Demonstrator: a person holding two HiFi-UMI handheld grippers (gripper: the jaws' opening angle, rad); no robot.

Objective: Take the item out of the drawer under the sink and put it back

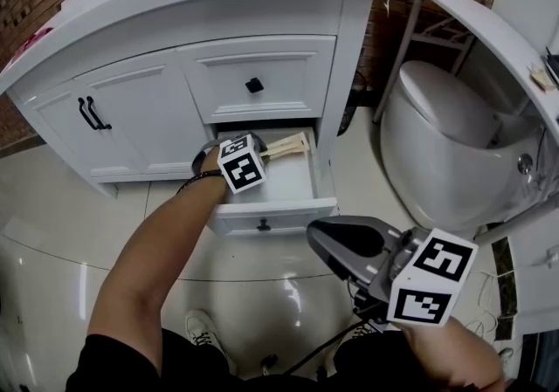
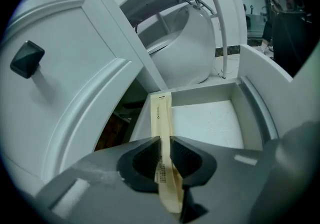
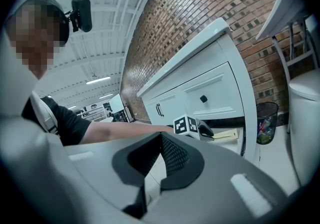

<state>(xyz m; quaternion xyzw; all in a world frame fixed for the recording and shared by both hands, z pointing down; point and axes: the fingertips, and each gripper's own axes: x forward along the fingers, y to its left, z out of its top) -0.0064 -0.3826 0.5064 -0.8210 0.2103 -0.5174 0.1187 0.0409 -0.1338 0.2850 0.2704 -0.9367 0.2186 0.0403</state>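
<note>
Centrally, a white vanity cabinet (image 1: pixel 131 111) stands against a brick wall (image 3: pixel 200 18), with its lower drawer (image 1: pixel 271 211) pulled out over the glossy tile floor (image 1: pixel 52 251). The upper drawer (image 1: pixel 288 58), closed, carries a black diamond-shaped knob (image 1: pixel 254 85); the cabinet doors to its left bear two black bar handles (image 1: pixel 92 113).

The left gripper (image 2: pixel 164 142) reaches over the open drawer, its marker cube (image 1: pixel 242 163) facing up. Its jaws are clamped on a long, flat tan paper packet (image 2: pixel 161 113), pinched near one end, where small print shows. The packet's free end points toward the rear of the drawer, close to the back wall; whether it touches the wall or the drawer bottom cannot be told. The rest of the drawer interior is bare white.

The right gripper (image 3: pixel 160 137) is held low in the foreground, well apart from the drawer, its jaw tips together with nothing between them.

A white toilet (image 1: pixel 437 154) with its lid down stands to the right of the cabinet, and a dark mesh wastebasket (image 3: pixel 265 120) sits between the two.
</note>
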